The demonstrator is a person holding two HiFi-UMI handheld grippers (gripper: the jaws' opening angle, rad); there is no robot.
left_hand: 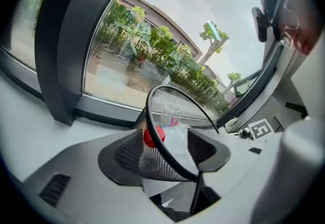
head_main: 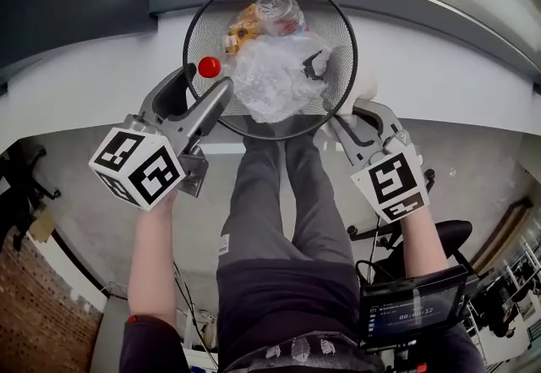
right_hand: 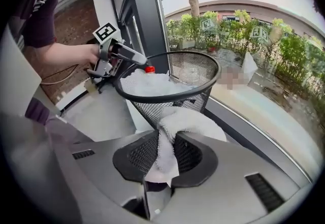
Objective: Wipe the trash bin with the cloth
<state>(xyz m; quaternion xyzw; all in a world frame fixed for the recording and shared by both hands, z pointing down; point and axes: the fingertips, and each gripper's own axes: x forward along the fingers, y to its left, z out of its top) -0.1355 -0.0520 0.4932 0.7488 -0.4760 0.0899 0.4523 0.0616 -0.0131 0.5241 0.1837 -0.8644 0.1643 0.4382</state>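
A black wire-mesh trash bin [head_main: 349,67] stands on a white sill by the window. It holds crumpled clear plastic [head_main: 270,79], a plastic bottle [head_main: 279,12] and a red cap [head_main: 209,67]. My left gripper [head_main: 196,90] straddles the bin's near-left rim. In the left gripper view the mesh wall [left_hand: 152,159] runs between its jaws [left_hand: 165,149], which stand wide apart and do not clamp it. My right gripper [right_hand: 165,154] is shut on a white cloth [right_hand: 188,121]. The cloth lies against the outside of the bin's wall [right_hand: 195,101], just under the rim on the near right.
The white sill [head_main: 439,75] runs left and right under the bin, backed by a curved window and a dark frame post [left_hand: 66,55]. Below the sill's edge are the person's legs [head_main: 279,202], an office chair [head_main: 448,236] and a small screen [head_main: 410,308].
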